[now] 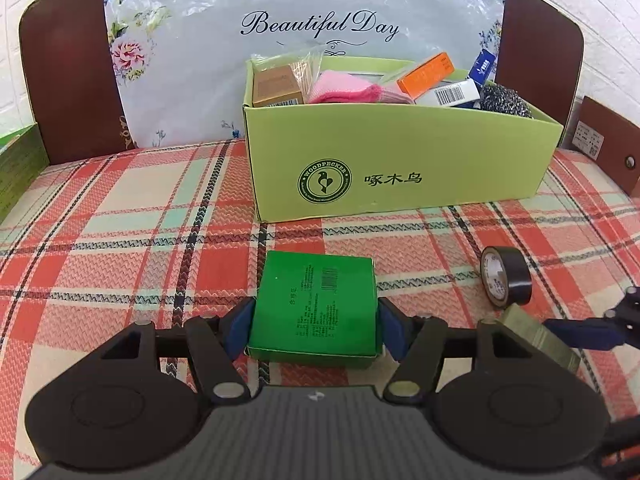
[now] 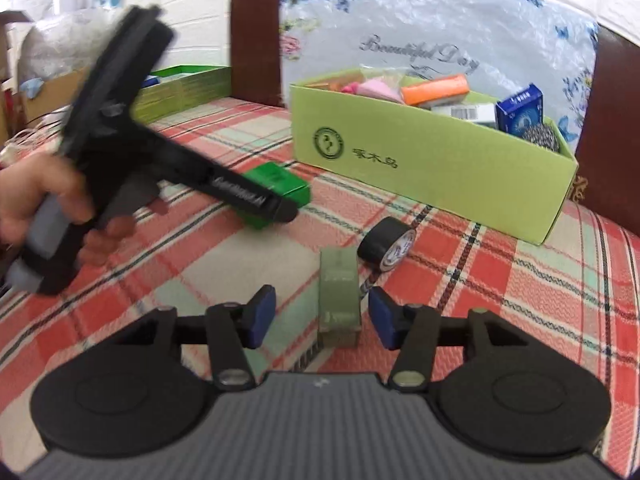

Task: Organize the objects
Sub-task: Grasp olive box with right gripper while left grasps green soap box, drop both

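Looking along the left gripper [image 1: 314,326], its blue pads [image 1: 240,320] sit against both sides of the green box [image 1: 316,304], which lies flat on the plaid cloth [image 1: 120,220]; the grip appears closed on it. Beyond stands the carton [image 1: 400,160], holding a brown box [image 1: 276,88], pink cloth [image 1: 344,92], orange box [image 1: 428,74], barcoded white box [image 1: 452,94], blue box [image 1: 484,66] and steel scourer [image 1: 504,98]. A black tape roll [image 1: 506,276] lies on its edge to the right of the green box, with an olive block [image 1: 536,336] just beside it, nearer the camera. One blue finger of the right gripper [image 1: 580,330] enters from the right edge, near the olive block.

In the right wrist view, the right gripper [image 2: 322,316] is spread wide, the olive block [image 2: 339,296] standing between its pads [image 2: 262,312] without clear contact on either side. The tape roll [image 2: 386,248] lies just beyond the block. To the left, a hand [image 2: 36,200] holds the left gripper, blurred, its tip at the green box [image 2: 280,188]. The carton [image 2: 432,168] stands behind, a second green carton [image 2: 180,88] at far left.
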